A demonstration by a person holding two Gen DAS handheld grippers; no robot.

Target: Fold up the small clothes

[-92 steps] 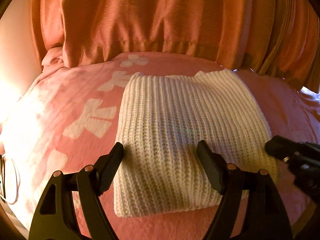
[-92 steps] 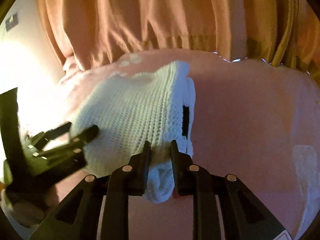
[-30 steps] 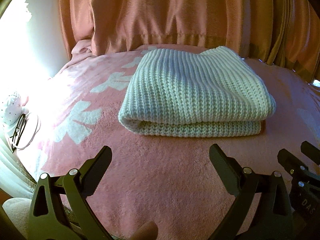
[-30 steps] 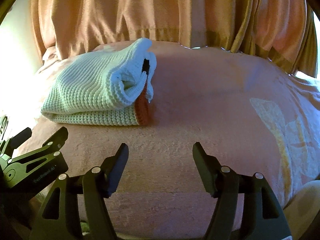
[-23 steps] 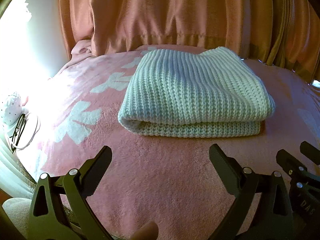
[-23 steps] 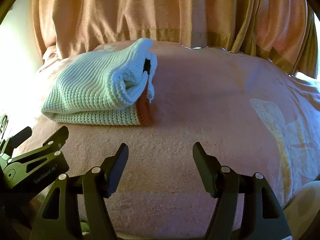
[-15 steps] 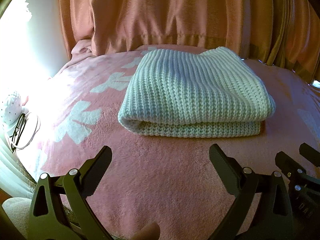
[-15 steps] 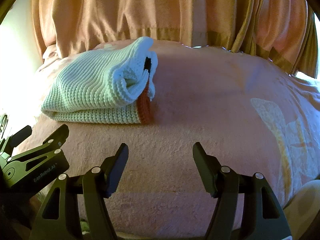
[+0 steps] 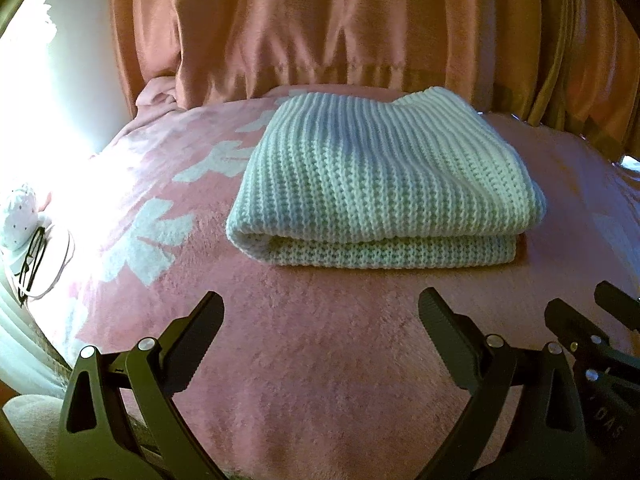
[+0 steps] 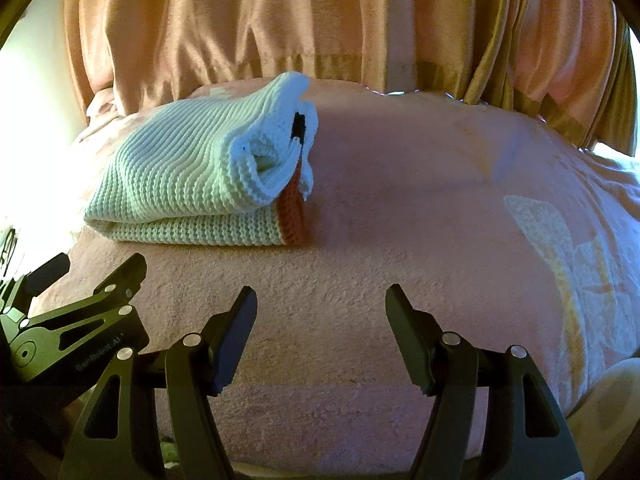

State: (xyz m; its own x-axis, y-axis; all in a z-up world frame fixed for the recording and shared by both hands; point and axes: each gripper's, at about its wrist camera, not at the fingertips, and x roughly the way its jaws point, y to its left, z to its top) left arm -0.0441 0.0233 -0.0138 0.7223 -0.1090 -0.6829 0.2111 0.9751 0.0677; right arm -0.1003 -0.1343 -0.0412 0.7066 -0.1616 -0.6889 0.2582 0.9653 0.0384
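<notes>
A white ribbed knit sweater (image 9: 380,176) lies folded in a neat stack on the pink blanket (image 9: 320,360). In the right wrist view the sweater (image 10: 192,184) shows an orange hem and a dark label at its right end. My left gripper (image 9: 320,320) is open and empty, low over the blanket, well short of the sweater's near fold. My right gripper (image 10: 320,312) is open and empty, near the blanket's front, to the right of the sweater. Each gripper shows at the edge of the other's view.
Orange-pink curtains (image 9: 320,32) hang behind the bed. A bright window wall is at the left. A white cap and glasses (image 9: 32,248) lie off the bed's left edge. The blanket has pale flower prints (image 10: 580,256).
Three seconds ago my right gripper was shut on the sweater's edge and the sweater lay flatter. Both grippers have since let go and pulled back. In the last second nothing has visibly moved.
</notes>
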